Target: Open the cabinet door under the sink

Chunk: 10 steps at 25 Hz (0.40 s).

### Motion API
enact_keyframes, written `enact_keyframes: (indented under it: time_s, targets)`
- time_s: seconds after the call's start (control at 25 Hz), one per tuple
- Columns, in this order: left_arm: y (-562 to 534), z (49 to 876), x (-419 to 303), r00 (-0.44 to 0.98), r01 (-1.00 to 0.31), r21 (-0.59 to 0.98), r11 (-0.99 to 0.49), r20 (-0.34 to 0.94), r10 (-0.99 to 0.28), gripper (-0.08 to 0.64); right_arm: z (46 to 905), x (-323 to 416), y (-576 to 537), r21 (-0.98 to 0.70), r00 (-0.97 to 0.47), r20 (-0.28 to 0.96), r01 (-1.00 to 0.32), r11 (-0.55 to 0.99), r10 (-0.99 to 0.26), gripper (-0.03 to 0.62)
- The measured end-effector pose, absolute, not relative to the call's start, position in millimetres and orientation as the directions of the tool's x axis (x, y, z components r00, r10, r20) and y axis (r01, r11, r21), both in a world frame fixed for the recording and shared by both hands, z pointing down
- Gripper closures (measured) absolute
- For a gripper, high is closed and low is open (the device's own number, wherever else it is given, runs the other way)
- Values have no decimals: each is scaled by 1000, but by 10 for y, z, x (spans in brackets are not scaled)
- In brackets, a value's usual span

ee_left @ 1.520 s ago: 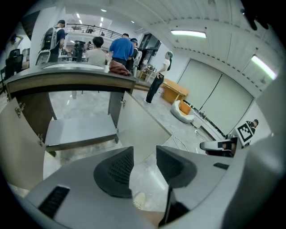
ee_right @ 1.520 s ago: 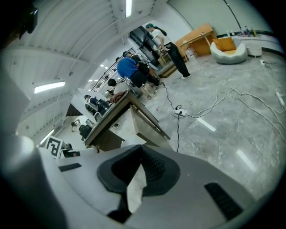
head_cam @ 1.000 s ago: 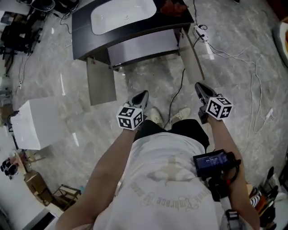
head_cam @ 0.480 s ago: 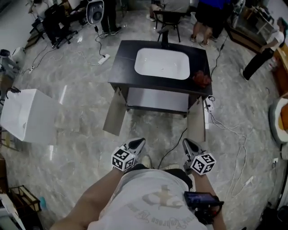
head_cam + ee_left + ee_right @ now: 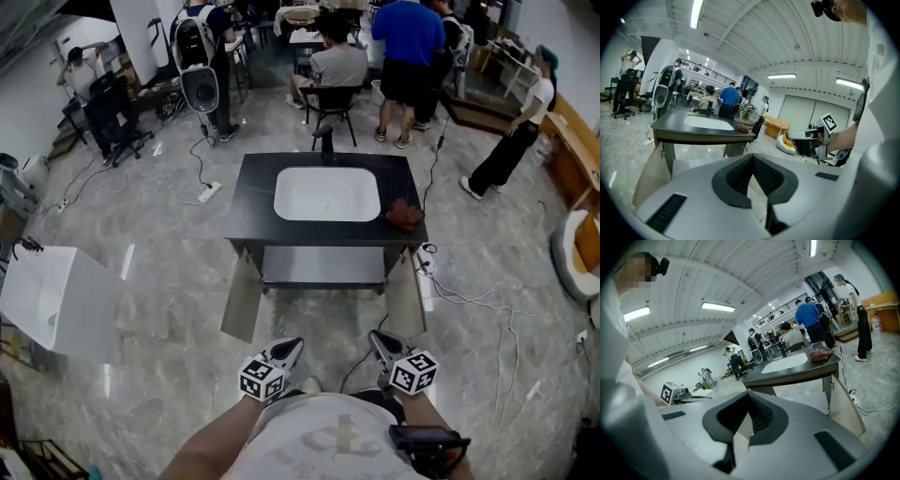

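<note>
Black-topped rectangular sink cabinet [image 5: 253, 202] standing on the grey marble floor [image 5: 169, 356]; white oblong basin [image 5: 326, 194] sitting sunk in its surface; black tap [image 5: 324, 141] rising at the cabinet's far edge; crumpled red cloth [image 5: 405, 214] lying at the cabinet's front right corner

Two flat beige cabinet doors, left door [image 5: 242, 298] and right door [image 5: 405, 298], both hanging swung outward from the cabinet's front corners, with the pale inner panel [image 5: 323, 265] showing between them

Left tool [image 5: 292, 346], grey with a marker cube, hovering in front of the cabinet, apart from the left door; its jaws are resting pressed together, with nothing between them

Right tool [image 5: 377, 338], of the same make, hovering in front of the cabinet, clear of the right door; its jaws are likewise pressing together and pinching nothing

White boxy unit [image 5: 52, 295] standing well to the cabinet's left

Person in a blue shirt [image 5: 408, 37] standing behind the cabinet; seated person in grey [image 5: 336, 66] sitting just beside
</note>
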<state>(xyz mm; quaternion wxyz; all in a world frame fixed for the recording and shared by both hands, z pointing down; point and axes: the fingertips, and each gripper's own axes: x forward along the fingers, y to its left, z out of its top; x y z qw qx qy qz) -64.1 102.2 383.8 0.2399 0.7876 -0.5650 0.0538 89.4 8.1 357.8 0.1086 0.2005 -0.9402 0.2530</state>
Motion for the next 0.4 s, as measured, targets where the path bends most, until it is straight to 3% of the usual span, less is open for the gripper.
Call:
enact_keyframes:
  time_s: [0.4]
  targets:
    - [872,3795,-722,364,-916,301,-264,348,-864,551,3553,834,-26,-417,-891,292,-445,792,-347,580]
